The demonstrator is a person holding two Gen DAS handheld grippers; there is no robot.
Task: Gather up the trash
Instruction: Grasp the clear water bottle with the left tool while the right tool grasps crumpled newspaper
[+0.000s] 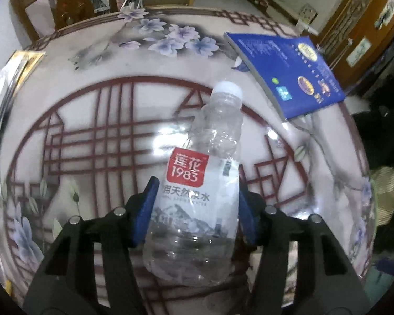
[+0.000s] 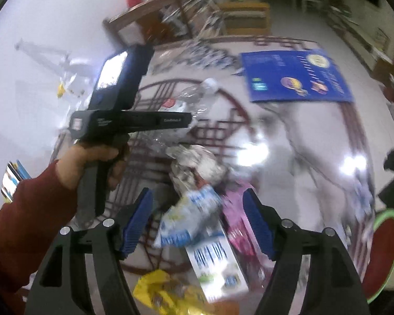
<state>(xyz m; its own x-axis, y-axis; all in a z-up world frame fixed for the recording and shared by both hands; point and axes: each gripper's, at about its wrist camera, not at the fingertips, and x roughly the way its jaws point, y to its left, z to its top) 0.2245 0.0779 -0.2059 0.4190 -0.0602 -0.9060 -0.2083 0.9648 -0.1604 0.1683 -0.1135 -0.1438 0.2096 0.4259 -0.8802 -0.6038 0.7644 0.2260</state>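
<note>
left gripper (image 1: 197, 210): its blue fingers (image 1: 144, 210) stand on either side of the bottle's labelled waist, the pads at or just off the label; I cannot tell whether they press on it yet.
bottle (image 1: 207, 173): clear plastic, empty by the look of it, white cap on, lying on the table (image 1: 92, 120) with the base nearest the fingers and the cap pointing away from them.
bottle, handling: likely very light and thin-walled, so it will dent under a hard squeeze and may slip or roll on the glossy top; the label gives the pads a little more bite than bare plastic.
bottle, where to hold: the labelled waist, right where the fingers are; the neck beyond them is narrower and would leave the body swinging.
book (image 1: 289, 71): blue, flat on the table well beyond the fingers and to their right; not trash by my reading.
right gripper (image 2: 197, 223): released, fingers spread wide with nothing clamped, over a heap of litter; this view is blurred.
wrapper (image 2: 189, 218): blue and white, crumpled, between the spread fingers but not touched.
carton (image 2: 218, 265): white with blue print, just under the fingers, stiffer than the rest and easiest taken across its narrow sides.
pink wrapper (image 2: 239, 220): beside the right-hand finger, soft and limp.
tissue (image 2: 197, 162): crumpled, just beyond the fingers; light, crushes to nothing, so pinch a bunched part.
yellow bag (image 2: 165, 294): below the fingers, crinkly film, probably slick.
</note>
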